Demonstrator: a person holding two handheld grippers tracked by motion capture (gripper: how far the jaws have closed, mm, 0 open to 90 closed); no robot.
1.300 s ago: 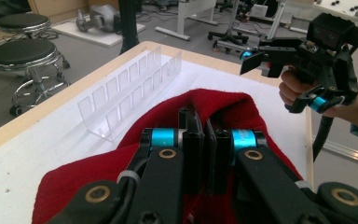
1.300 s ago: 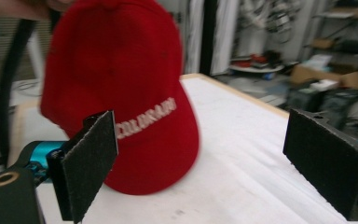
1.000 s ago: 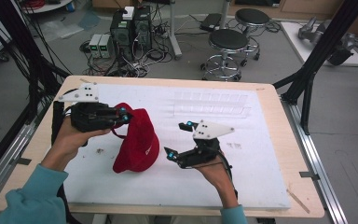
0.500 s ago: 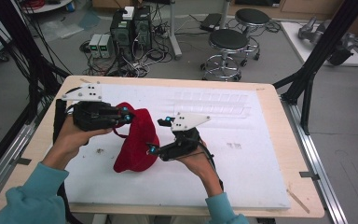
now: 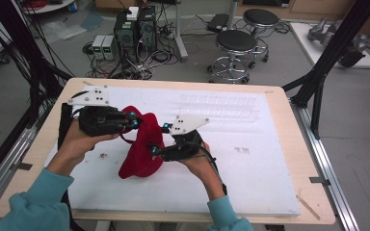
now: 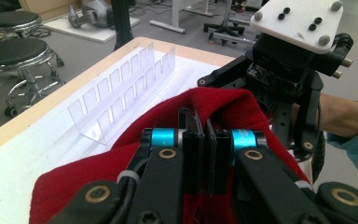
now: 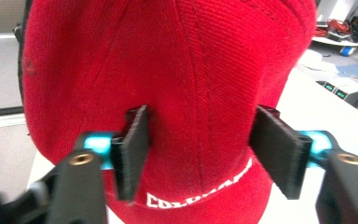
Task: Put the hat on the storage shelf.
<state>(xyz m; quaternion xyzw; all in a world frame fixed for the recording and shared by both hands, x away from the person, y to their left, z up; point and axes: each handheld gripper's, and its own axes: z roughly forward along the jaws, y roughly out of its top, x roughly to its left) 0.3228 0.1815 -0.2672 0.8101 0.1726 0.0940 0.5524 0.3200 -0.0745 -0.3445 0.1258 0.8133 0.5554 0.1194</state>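
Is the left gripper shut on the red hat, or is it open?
Shut on it. In the left gripper view, the left gripper has its two black jaws pressed together, with a fold of the red hat pinched between them.

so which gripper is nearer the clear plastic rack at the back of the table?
Right. The right gripper is at the red cap's side, closer to the rack. The left gripper is shut on the cap's far edge, further left of the rack.

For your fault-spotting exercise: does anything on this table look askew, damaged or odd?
Nothing looks damaged or spilled. The red knitted cap is bunched, its edge pinched in the left hand-held gripper. The clear plastic divider rack lies flat and square on the white foam board.
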